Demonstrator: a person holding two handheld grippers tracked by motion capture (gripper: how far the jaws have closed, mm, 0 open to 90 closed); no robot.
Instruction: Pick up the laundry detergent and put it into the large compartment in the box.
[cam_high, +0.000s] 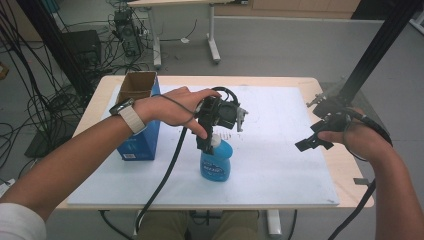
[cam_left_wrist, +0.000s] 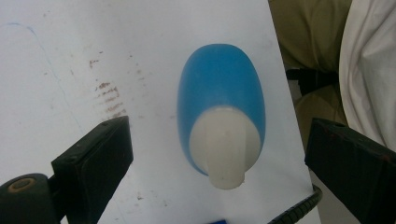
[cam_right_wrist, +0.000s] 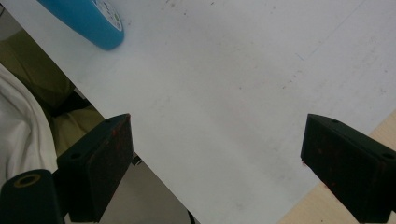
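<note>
hovering straight above the blue bottle (cam_high: 216, 162), the left gripper (cam_high: 209, 141) points down at it, jaws spread wide with nothing between them but air. the bottle stands upright on the white board (cam_high: 280, 165), near the front edge, a little left of centre, with a blue cardboard box (cam_high: 141, 117) well apart on its left.

left gripper view: looking down along the bottle's long axis. white cap (cam_left_wrist: 225, 147) nearest the camera, blue shoulder (cam_left_wrist: 223, 79) behind it. the cap sits between the two black jaws, roughly midway, clear gaps on both sides. no contact yet.

key relation: the bottle's long axis is vertical and runs nearly in line with the gripper's approach. the thing lies directly below the tool, so the coming move looks like a straight drop, then a close across the cap or neck. the cap looks narrower than the body, so the jaws would need a long travel to bite; a grip lower, on the shoulder, may hold better. judgement only.

right gripper (cam_high: 314, 141): held off over the right edge of the board, well apart from the bottle, jaws also wide and holding nothing. in the right gripper view the bottle's base (cam_right_wrist: 88, 21) shows far off at the upper left corner. the left hand (cam_high: 172, 105) is clearly the nearer one.

risk: a tall thing on a smooth board may tip if one jaw touches first.
</note>
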